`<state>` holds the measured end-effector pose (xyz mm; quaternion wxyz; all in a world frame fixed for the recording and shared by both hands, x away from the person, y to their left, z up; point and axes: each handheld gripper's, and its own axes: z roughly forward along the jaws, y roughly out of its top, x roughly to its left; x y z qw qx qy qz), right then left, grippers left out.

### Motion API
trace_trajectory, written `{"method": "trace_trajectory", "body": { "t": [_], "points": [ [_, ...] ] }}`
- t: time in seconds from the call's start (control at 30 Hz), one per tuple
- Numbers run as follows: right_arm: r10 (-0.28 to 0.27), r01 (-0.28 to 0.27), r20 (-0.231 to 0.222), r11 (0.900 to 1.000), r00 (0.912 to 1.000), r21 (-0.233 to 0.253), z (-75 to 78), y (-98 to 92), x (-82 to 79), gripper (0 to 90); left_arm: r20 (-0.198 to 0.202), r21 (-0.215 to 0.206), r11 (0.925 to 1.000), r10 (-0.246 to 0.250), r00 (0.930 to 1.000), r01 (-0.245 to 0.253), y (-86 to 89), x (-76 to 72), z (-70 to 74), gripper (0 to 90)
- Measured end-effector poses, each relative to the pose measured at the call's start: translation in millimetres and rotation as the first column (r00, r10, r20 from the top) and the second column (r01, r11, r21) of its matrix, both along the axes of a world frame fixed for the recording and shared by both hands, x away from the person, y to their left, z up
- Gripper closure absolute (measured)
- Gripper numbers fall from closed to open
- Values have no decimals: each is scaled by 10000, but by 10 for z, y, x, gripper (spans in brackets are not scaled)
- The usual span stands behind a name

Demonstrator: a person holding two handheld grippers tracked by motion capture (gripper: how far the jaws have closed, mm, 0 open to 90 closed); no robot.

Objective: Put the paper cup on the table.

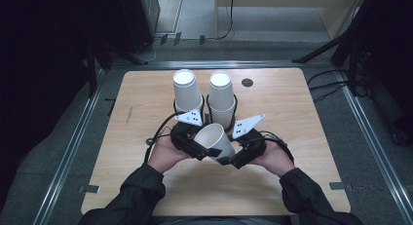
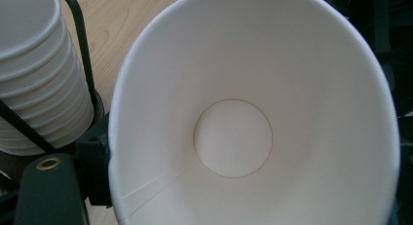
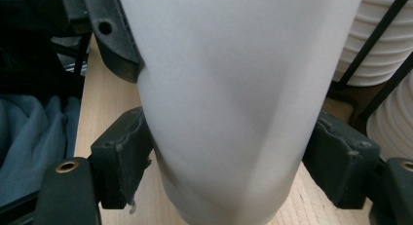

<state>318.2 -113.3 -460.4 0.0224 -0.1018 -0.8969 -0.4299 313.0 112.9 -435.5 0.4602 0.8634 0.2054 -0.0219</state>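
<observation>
A single white paper cup lies tilted between my two grippers above the table's near middle, its mouth turned toward the left. My left gripper is at the cup's rim. In the left gripper view I look straight into the cup, and one pad presses on the rim while the other is hidden. My right gripper is shut on the cup's narrower end. In the right gripper view both its pads squeeze the cup wall.
Two stacks of white cups stand mouth down in black wire holders just behind the grippers, and show close by as the stack and the stack. The wooden table has a small dark disc at the back.
</observation>
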Motion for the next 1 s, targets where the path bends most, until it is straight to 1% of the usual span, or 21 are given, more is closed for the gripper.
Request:
{"method": "trace_trajectory", "body": {
  "t": [0.13,0.2,0.27,0.33,0.37,0.43,0.47,0.53,0.57,0.6,0.73,0.8,0.83,1.0],
  "points": [
    [-21,20,-140,10000,9999,-76,7,7,-7,224,-4,116,9999,-81,10000,81,-2,-5,13,165],
    [-28,28,-60,9999,10000,-123,5,9,-11,223,19,154,9998,-101,9999,100,-5,-6,15,168],
    [-88,87,-56,9998,9999,-191,2,9,-13,205,72,257,9997,-18,10000,16,1,-2,21,169],
    [-186,180,-192,9993,9996,-314,-2,4,-14,188,44,230,9997,73,10000,-74,25,8,27,169],
    [-210,204,-188,9992,9996,-354,-2,-1,-16,188,60,238,9997,102,9999,-103,41,14,32,170],
    [-237,232,-131,9990,9996,-372,3,-15,-17,186,56,217,9997,136,9999,-137,69,20,39,169],
    [-263,257,-157,9990,9995,-364,6,-20,-17,185,121,273,9994,197,9997,-200,87,23,46,170],
    [-309,300,-237,9989,9992,-363,11,-35,-13,180,85,245,9994,226,9997,-228,113,32,50,169],
    [-365,357,-197,9986,9991,-391,12,-47,-9,180,104,250,9993,292,9995,-295,121,32,52,170],
    [-372,365,-183,9985,9991,-396,11,-54,-3,179,67,253,9993,284,9996,-286,135,40,54,169],
    [-479,469,-229,9980,9986,-425,18,-82,-2,179,195,376,9986,361,9992,-368,165,44,63,169],
    [-583,570,-261,9974,9980,-448,24,-95,-4,175,182,412,9985,356,9992,-364,175,47,66,169],
    [-631,620,-235,9970,9977,-452,24,-100,-6,174,267,438,9981,419,9988,-430,178,44,68,169],
    [-770,756,-241,9957,9967,-526,26,-133,-11,170,297,594,9974,400,9988,-417,197,50,66,169]
  ]
}}
